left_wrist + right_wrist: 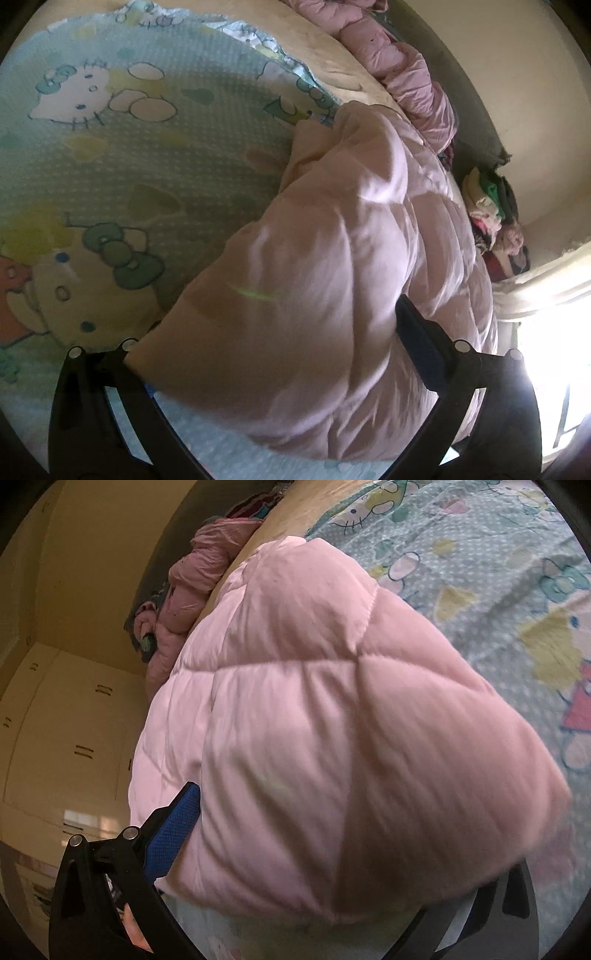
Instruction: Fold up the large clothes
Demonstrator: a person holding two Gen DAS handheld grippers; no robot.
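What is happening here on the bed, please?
A person holds a gripper in each hand and is folding a pale pink puffer jacket on a bed with a cartoon-cat sheet. The left gripper and the right gripper each have bulky quilted padding between their fingers. A second, darker pink garment lies crumpled at the far edge of the bed.

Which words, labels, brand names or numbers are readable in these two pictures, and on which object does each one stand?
None can be read.
The cartoon bed sheet carries dark marks near its far edge, too blurred and warped to read as letters.
The pink padded jacket, held by both grippers, shows no label or logo.
The cupboard doors carry no text.
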